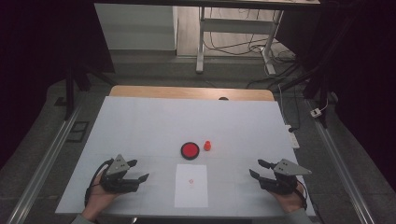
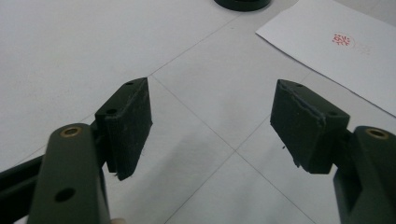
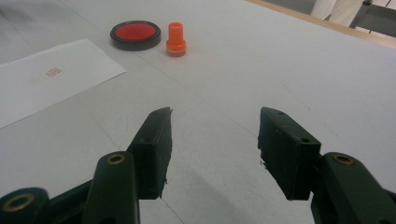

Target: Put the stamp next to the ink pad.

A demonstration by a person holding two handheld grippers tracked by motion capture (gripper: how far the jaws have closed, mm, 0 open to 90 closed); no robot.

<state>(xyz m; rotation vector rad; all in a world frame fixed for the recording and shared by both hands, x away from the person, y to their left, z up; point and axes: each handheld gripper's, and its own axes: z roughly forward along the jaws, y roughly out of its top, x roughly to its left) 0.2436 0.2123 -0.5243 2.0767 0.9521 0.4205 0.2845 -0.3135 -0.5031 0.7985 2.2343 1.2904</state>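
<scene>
Resting wide and empty, the left gripper (image 1: 140,170) and right gripper (image 1: 255,169) flanked the paper (image 1: 191,185). The orange stamp (image 1: 207,145) stood upright just beyond the paper, beside the red ink pad (image 1: 190,150); the right gripper probably should have approached level, closing squarely on its body.

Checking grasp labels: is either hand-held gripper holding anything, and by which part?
Nothing is held: left hand-held gripper and right hand-held gripper both stand open over bare table.
</scene>
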